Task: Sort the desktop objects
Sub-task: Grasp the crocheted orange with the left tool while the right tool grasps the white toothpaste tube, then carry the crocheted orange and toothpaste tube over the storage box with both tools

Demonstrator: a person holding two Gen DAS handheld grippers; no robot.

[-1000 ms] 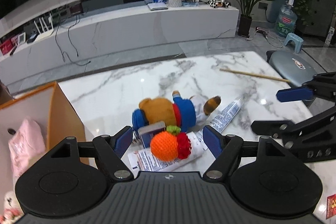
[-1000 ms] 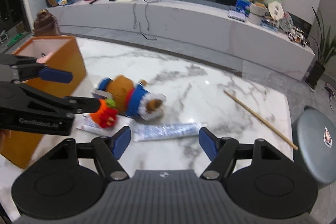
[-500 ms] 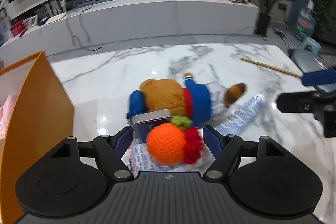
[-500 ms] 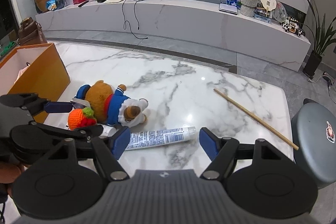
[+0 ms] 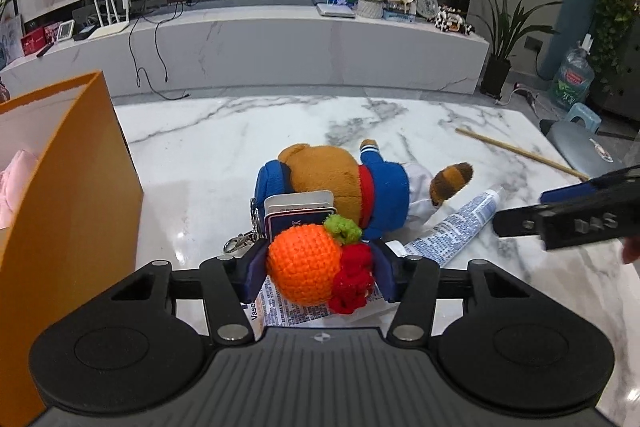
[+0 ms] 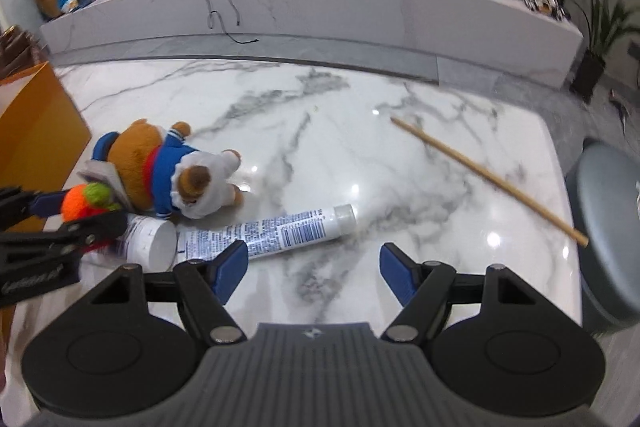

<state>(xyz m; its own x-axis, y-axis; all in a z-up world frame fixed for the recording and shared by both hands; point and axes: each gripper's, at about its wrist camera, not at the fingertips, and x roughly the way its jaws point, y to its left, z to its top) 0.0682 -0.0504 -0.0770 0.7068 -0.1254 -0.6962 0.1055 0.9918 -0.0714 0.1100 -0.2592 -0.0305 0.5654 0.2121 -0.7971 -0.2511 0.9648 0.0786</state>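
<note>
Crochet orange (image 5: pixel 306 269), clamped between left gripper (image 5: pixel 316 273) fingers, just in front of plush bear (image 5: pixel 344 183) on marble table (image 5: pixel 224 147). Tube (image 6: pixel 280 231) beside bear; orange box (image 5: pixel 68 195) left of it. Right gripper (image 6: pixel 312 267) spread apart, empty, above tube.

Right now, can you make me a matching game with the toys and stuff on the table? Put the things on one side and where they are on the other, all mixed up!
Things:
1. crocheted orange
2. teddy bear
3. wooden stick
4. pink cloth

Places:
A. inside the orange box
B. alone on the table's right side
C. between the left gripper's fingers
D. lying down beside the tube

Pairs: 1-C, 2-D, 3-B, 4-A
</note>
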